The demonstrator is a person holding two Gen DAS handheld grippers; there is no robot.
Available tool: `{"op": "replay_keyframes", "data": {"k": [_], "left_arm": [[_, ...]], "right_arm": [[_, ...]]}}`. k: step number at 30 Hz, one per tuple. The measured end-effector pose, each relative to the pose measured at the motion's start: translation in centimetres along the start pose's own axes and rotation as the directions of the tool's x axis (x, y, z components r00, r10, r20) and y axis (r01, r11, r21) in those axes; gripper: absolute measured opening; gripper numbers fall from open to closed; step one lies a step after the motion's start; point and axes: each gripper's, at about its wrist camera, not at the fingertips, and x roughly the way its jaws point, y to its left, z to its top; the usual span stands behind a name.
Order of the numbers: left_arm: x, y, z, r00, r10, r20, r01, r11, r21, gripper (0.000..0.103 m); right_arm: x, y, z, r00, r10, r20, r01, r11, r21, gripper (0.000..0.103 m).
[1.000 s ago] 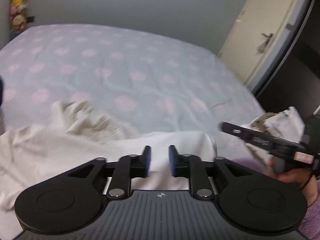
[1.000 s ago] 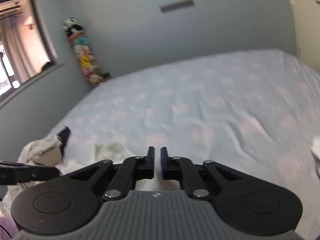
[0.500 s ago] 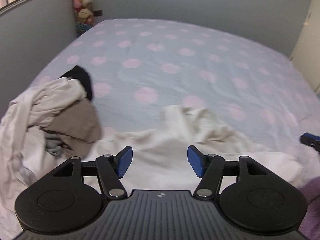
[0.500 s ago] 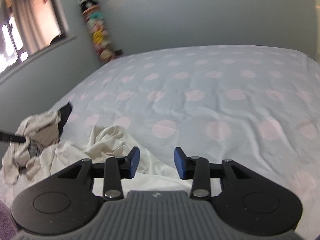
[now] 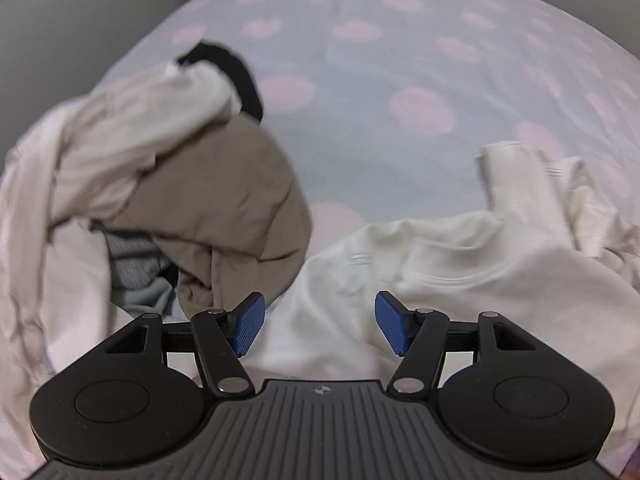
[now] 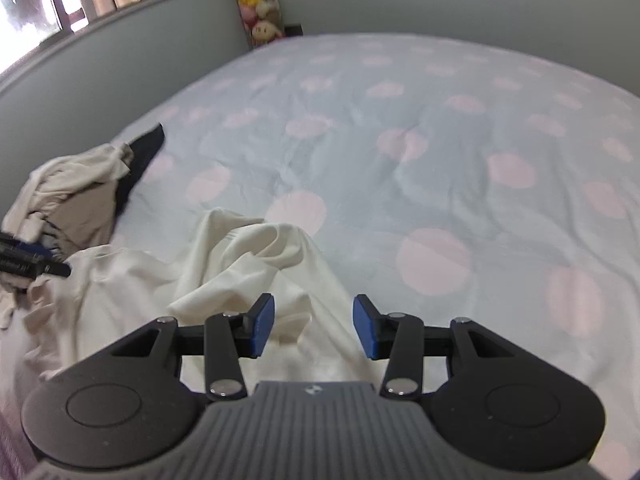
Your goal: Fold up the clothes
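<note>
A crumpled cream garment lies on the bed, in the right wrist view too. My left gripper is open and empty, just above the garment's near edge. My right gripper is open and empty over the garment's right part. The left gripper's tip shows at the left edge of the right wrist view. A pile of other clothes, white, tan, grey and black, lies to the left, also visible in the right wrist view.
The bed sheet is pale blue with pink dots and stretches far and right. A grey wall with a window runs along the left. Plush toys hang in the far corner.
Both grippers have opened from shut. Both have tipped down and closer to the cream garment. The left view has swung left, bringing the clothes pile into view.
</note>
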Motion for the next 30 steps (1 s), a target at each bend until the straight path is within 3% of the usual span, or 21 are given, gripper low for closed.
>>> {"op": "replay_keyframes", "data": {"k": [4, 6, 13, 14, 15, 16, 19, 24, 27, 30], "left_arm": [[1.4, 1.3, -0.1, 0.999, -0.029, -0.022, 0.028, 0.998, -0.06, 0.054], [1.1, 1.4, -0.2, 0.999, -0.041, -0.013, 0.04, 0.996, -0.075, 0.039], [-0.1, 1.7, -0.5, 0.997, -0.079, 0.02, 0.081, 0.989, -0.124, 0.006], [-0.2, 1.8, -0.5, 0.996, -0.085, 0.024, 0.087, 0.988, -0.131, 0.005], [-0.4, 1.8, -0.6, 0.996, -0.09, 0.029, 0.093, 0.986, -0.138, 0.002], [-0.5, 1.9, -0.6, 0.995, -0.095, 0.034, 0.099, 0.984, -0.145, 0.002], [-1.2, 2.0, -0.7, 0.993, -0.109, 0.051, 0.116, 0.98, -0.164, 0.001], [-6.0, 2.3, -1.0, 0.985, -0.087, 0.149, 0.112, 0.979, -0.169, 0.001], [-9.4, 2.4, -0.9, 0.97, -0.1, 0.221, 0.142, 0.973, -0.184, 0.001], [-13.1, 1.4, -0.1, 0.945, -0.094, 0.312, 0.153, 0.974, -0.17, 0.001]], "right_arm": [[4.6, 0.4, 1.6, 0.999, 0.011, -0.043, -0.01, 1.0, 0.015, 0.048], [6.0, 0.8, 2.3, 0.999, 0.028, -0.047, -0.026, 0.999, 0.027, 0.049], [9.2, 4.0, 3.3, 0.992, 0.121, -0.038, -0.121, 0.993, -0.005, 0.045], [9.6, 4.4, 3.2, 0.992, 0.115, -0.046, -0.116, 0.993, -0.02, 0.038], [10.1, 4.7, 3.0, 0.993, 0.104, -0.053, -0.106, 0.994, -0.039, 0.011], [10.1, 4.9, 2.9, 0.994, 0.094, -0.052, -0.097, 0.994, -0.05, 0.009], [8.1, 4.4, 3.0, 0.997, 0.074, -0.003, -0.074, 0.996, -0.042, 0.007], [1.4, 2.0, 4.7, 0.989, -0.021, 0.143, 0.022, 1.0, -0.007, 0.006], [-3.5, 0.1, 5.9, 0.968, -0.092, 0.234, 0.094, 0.996, 0.002, 0.006], [-8.7, -1.8, 6.5, 0.931, -0.17, 0.324, 0.174, 0.985, 0.018, 0.006]]}}
